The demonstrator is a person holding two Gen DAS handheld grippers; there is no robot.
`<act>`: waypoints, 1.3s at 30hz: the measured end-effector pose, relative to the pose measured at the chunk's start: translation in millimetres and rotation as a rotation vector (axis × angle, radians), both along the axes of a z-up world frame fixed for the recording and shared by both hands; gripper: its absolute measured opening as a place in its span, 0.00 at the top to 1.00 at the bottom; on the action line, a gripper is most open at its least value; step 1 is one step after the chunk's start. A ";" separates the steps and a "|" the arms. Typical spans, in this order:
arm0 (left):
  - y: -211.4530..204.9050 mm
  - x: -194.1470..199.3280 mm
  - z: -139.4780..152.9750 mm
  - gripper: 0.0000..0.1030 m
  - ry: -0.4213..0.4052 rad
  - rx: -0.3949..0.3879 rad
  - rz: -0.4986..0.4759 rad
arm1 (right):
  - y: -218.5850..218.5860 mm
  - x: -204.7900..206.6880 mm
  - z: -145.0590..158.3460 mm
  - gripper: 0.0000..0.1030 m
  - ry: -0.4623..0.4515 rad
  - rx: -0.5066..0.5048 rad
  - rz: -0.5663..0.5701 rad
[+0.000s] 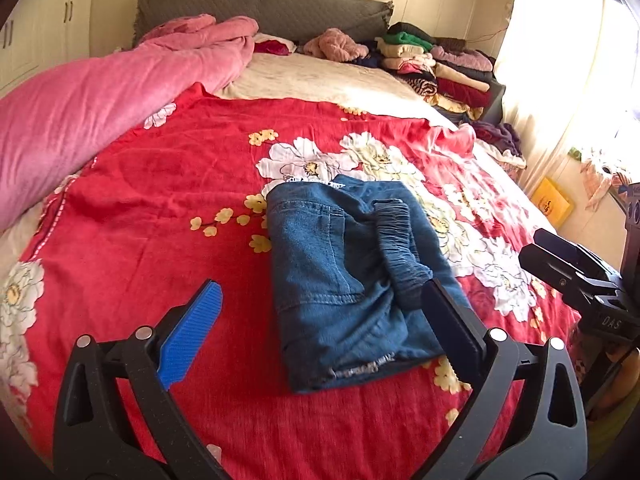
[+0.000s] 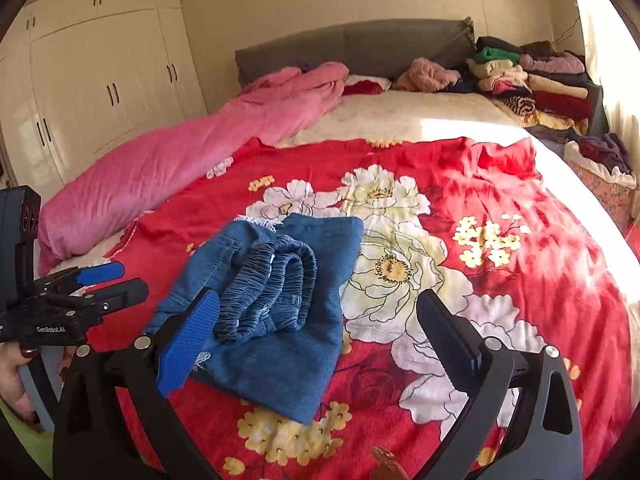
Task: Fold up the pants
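The blue denim pants [image 1: 344, 280] lie folded into a compact bundle on the red floral blanket [image 1: 180, 184], with the gathered elastic waistband [image 1: 396, 248] on top. My left gripper [image 1: 320, 288] hovers above the bundle's near end, open, with nothing pressed between its pads. In the right wrist view the pants [image 2: 280, 356] sit at the centre with the waistband [image 2: 272, 292] curled on top. The right gripper [image 2: 316, 298] is open above them and empty. Each gripper shows in the other's view: the right gripper [image 1: 530, 246] at the right edge, the left gripper [image 2: 120, 282] at the left edge, held by a hand [image 2: 12, 380].
A pink duvet [image 1: 100, 96] lies rolled along the bed's left side. Stacked folded clothes [image 1: 440, 64] fill the far right corner by the grey headboard [image 1: 260, 8]. A cream wardrobe [image 2: 100, 80] stands left of the bed. A yellow item [image 1: 552, 202] sits on the floor at right.
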State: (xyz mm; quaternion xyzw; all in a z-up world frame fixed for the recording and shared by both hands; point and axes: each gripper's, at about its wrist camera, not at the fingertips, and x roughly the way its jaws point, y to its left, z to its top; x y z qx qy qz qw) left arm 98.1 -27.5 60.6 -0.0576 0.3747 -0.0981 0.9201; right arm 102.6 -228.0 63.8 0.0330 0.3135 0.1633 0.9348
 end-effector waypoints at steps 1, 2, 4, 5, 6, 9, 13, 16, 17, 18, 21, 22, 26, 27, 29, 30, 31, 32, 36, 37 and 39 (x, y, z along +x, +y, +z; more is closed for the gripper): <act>0.9 -6.3 3.3 0.09 -0.009 0.001 0.001 | -1.4 -6.2 2.9 0.04 -0.006 0.005 -0.001; 1.0 -11.1 5.6 0.09 -0.017 0.001 0.001 | -2.0 -10.3 4.6 0.04 -0.006 0.006 0.000; 1.3 -22.0 10.0 0.09 -0.033 0.006 0.003 | -3.2 -20.4 8.3 0.04 -0.005 0.003 0.007; 1.5 -27.7 11.7 0.09 -0.040 0.007 0.006 | -3.6 -25.7 10.0 0.04 -0.008 0.000 0.010; 1.6 -32.0 12.6 0.09 -0.044 0.006 0.009 | -3.4 -30.3 10.9 0.04 -0.011 -0.005 0.009; 1.7 -45.3 13.3 0.09 -0.057 0.003 0.015 | -3.4 -45.0 13.2 0.04 -0.020 -0.022 0.014; 0.6 -59.1 12.0 0.09 -0.059 0.013 0.015 | -4.3 -62.6 12.9 0.04 -0.040 -0.054 -0.008; 1.9 -70.2 10.2 0.09 -0.065 0.015 0.025 | -5.9 -73.5 10.6 0.04 -0.061 -0.088 -0.026; 2.6 -72.7 8.8 0.09 -0.062 0.014 0.030 | -6.6 -77.4 8.8 0.04 -0.067 -0.102 -0.032; 2.8 -75.4 7.8 0.09 -0.059 0.012 0.031 | -7.8 -78.9 6.7 0.04 -0.065 -0.110 -0.034; 4.3 -80.1 1.9 0.09 -0.043 0.022 0.035 | -11.0 -85.6 -3.5 0.04 -0.041 -0.123 -0.034; 5.0 -80.8 -1.3 0.09 -0.034 0.021 0.038 | -11.5 -86.8 -8.3 0.04 -0.028 -0.129 -0.032; 7.3 -82.6 -13.3 0.09 -0.007 0.022 0.048 | -11.2 -87.4 -26.6 0.04 0.027 -0.140 -0.028; 8.1 -83.1 -17.1 0.09 0.001 0.021 0.051 | -10.7 -87.8 -29.7 0.04 0.038 -0.141 -0.025; 7.2 -81.8 -23.3 0.09 0.018 0.024 0.052 | -7.7 -85.4 -35.6 0.04 0.052 -0.142 -0.023; 7.5 -82.1 -24.8 0.09 0.021 0.025 0.052 | -6.4 -85.3 -36.5 0.04 0.054 -0.139 -0.020; 7.0 -81.7 -27.0 0.09 0.028 0.028 0.053 | -4.8 -84.4 -37.8 0.04 0.057 -0.137 -0.017; 6.8 -81.9 -28.7 0.09 0.032 0.030 0.052 | -3.3 -83.5 -38.6 0.04 0.058 -0.137 -0.014; 9.9 -81.9 -33.1 0.09 0.045 0.028 0.061 | 0.4 -82.1 -39.6 0.04 0.061 -0.137 -0.005; 10.7 -82.1 -33.3 0.09 0.046 0.028 0.065 | 0.8 -81.8 -39.4 0.04 0.060 -0.138 -0.006; 11.3 -82.4 -33.6 0.09 0.048 0.030 0.069 | 1.2 -81.6 -39.5 0.04 0.060 -0.137 -0.003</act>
